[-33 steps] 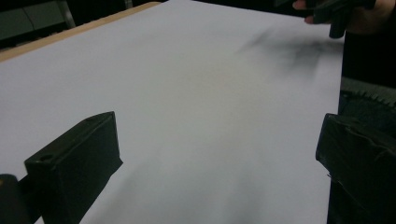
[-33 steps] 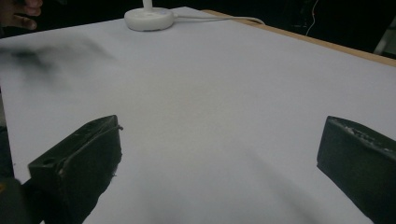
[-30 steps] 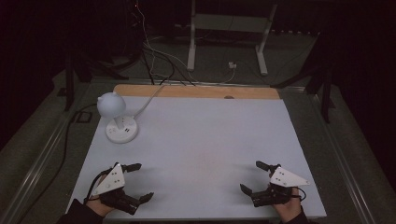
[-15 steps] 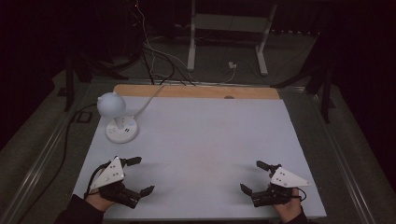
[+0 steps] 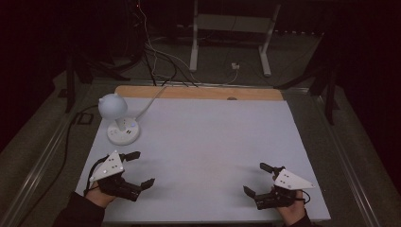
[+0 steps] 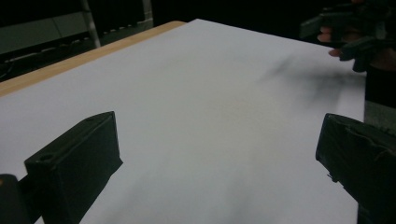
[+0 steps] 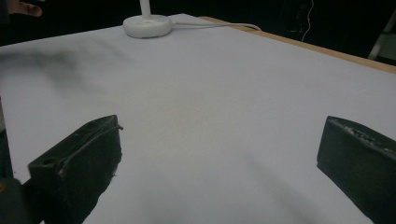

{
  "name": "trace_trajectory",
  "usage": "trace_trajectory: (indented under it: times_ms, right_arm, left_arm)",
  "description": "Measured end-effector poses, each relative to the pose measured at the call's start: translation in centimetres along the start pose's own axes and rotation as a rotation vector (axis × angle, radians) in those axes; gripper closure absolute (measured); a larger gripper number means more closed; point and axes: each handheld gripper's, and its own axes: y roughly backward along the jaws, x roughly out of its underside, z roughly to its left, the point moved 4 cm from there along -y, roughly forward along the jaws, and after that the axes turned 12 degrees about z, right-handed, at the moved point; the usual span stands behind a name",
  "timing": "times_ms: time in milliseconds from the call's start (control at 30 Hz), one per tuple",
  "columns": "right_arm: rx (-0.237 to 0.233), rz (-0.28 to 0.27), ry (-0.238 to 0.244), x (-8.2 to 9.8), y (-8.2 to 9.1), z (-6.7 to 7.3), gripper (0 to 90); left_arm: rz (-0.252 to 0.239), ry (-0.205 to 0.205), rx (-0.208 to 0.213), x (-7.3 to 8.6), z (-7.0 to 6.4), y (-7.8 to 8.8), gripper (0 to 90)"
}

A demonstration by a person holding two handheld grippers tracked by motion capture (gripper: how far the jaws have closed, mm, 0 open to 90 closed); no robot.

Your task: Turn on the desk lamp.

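My left gripper hovers open over the near left part of the white table sheet, held by a hand in a dark sleeve. Nothing lies between its wide-apart jaws. My right gripper stands open at the near right, also with nothing in it. In the left gripper view the right gripper shows far off at the top right.
A white desk lamp with a round head stands on its round base at the far left of the sheet, and its cable runs off the back. A wooden strip borders the far edge. Stand legs and cables lie on the floor beyond.
My left gripper has moved a little forward, away from the person and toward the lamp. The right gripper has stayed put.
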Motion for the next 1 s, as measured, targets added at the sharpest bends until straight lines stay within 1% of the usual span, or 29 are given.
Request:
trace_trajectory:
  times_ms: [267, 300, 333, 367, 467, 533, 600, 667, 767, 800, 833, 900, 933, 967, 1000]
  right_arm:
    - [-0.001, 0.001, 0.0, 0.0, 0.0, 0.0, 0.0]
    - [-0.001, -0.001, 0.001, 0.0, 0.0, 0.0, 0.0]
    - [-0.001, -0.001, 0.001, 0.0, 0.0, 0.0, 0.0]
    - [-0.002, -0.003, -0.004, 0.0, 0.1, 0.0, 0.0]
    - [-0.002, -0.003, -0.005, 0.0, 0.1, 0.0, 0.0]
    - [-0.001, -0.004, -0.003, 0.0, 0.1, 0.0, 0.0]
    - [-0.003, -0.003, -0.007, 0.0, 0.0, -0.1, 0.0]
    - [-0.004, -0.001, -0.007, 0.0, 0.0, 0.0, 0.0]
    - [-0.003, -0.004, -0.006, 0.0, 0.1, -0.1, 0.0]
    - [-0.004, -0.004, -0.01, 0.0, 0.1, -0.1, 0.0]
    - [-0.004, -0.003, -0.01, 0.0, 0.0, -0.1, 0.0]
    - [-0.002, -0.004, -0.009, 0.0, 0.1, -0.1, 0.0]
    - [-0.002, -0.005, -0.01, 0.0, 0.1, -0.1, 0.0]
    - [-0.002, -0.005, -0.011, 0.0, 0.1, -0.1, 0.0]
    - [-0.004, -0.006, -0.011, 0.0, 0.0, -0.1, 0.0]
  left_arm:
    - [-0.002, 0.034, -0.036, -0.6, 1.1, 0.0, 0.3]
    - [0.0, 0.035, -0.046, -0.7, 1.3, -0.1, 0.4]
    - [0.0, 0.035, -0.046, -0.7, 1.3, -0.1, 0.4]
    - [-0.002, 0.048, -0.051, -0.8, 1.5, -0.2, 0.4]
    - [-0.011, 0.055, -0.061, -0.9, 1.7, -0.2, 0.4]
    - [-0.005, 0.058, -0.067, -0.9, 1.8, -0.4, 0.4]
    - [-0.007, 0.067, -0.095, -0.9, 2.0, -0.6, 0.4]
    - [-0.011, 0.084, -0.097, -1.0, 2.3, -0.6, 0.4]
    - [-0.015, 0.101, -0.12, -1.1, 2.9, -0.6, 0.4]
    - [-0.016, 0.11, -0.13, -1.2, 3.1, -0.6, 0.4]
    - [-0.022, 0.128, -0.141, -1.2, 3.5, -0.6, 0.4]
    - [-0.025, 0.134, -0.146, -1.3, 3.7, -0.6, 0.4]
    - [-0.023, 0.149, -0.174, -1.3, 4.1, -0.6, 0.4]
    - [-0.029, 0.157, -0.183, -1.3, 4.3, -0.6, 0.4]
    - [-0.029, 0.157, -0.183, -1.3, 4.3, -0.6, 0.4]
